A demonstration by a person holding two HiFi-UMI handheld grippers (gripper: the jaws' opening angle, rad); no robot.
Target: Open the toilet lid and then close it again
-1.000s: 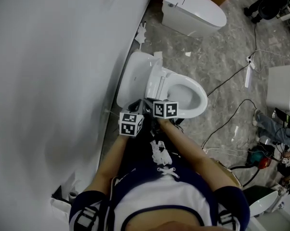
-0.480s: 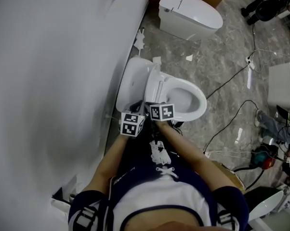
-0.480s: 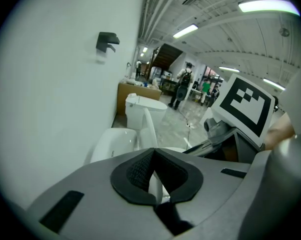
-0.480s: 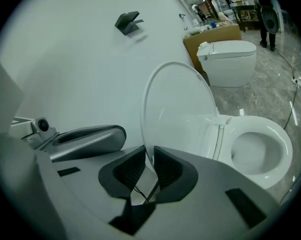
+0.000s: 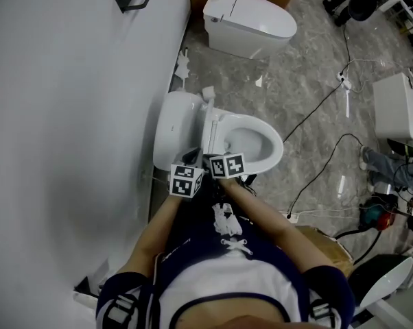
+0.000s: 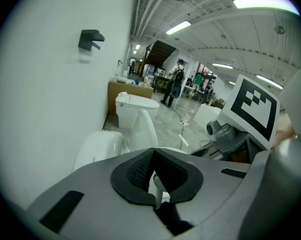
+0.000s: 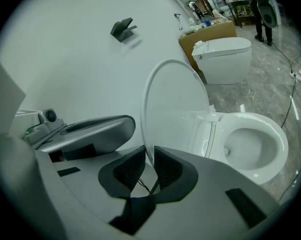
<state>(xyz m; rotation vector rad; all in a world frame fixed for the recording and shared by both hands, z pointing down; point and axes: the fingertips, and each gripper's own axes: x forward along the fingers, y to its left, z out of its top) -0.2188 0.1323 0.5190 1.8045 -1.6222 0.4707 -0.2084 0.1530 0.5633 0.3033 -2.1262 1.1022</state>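
Standing at left is a smooth white wall (image 5: 69, 115); at right a grey marbled floor (image 5: 309, 67) w/ thin black cables (image 5: 316, 108) and a 2nd toilet (image 5: 251, 19) further back, closed. Toilet lid (image 7: 173, 99), glossy white oval, is upright betw. tank (image 5: 167, 122) and open seat (image 5: 251, 142). Right gripper (image 7: 149, 151) pinches its near rim; left gripper (image 6: 153, 156) pinches same rim just beside.

no readable text, no labels, no numbers
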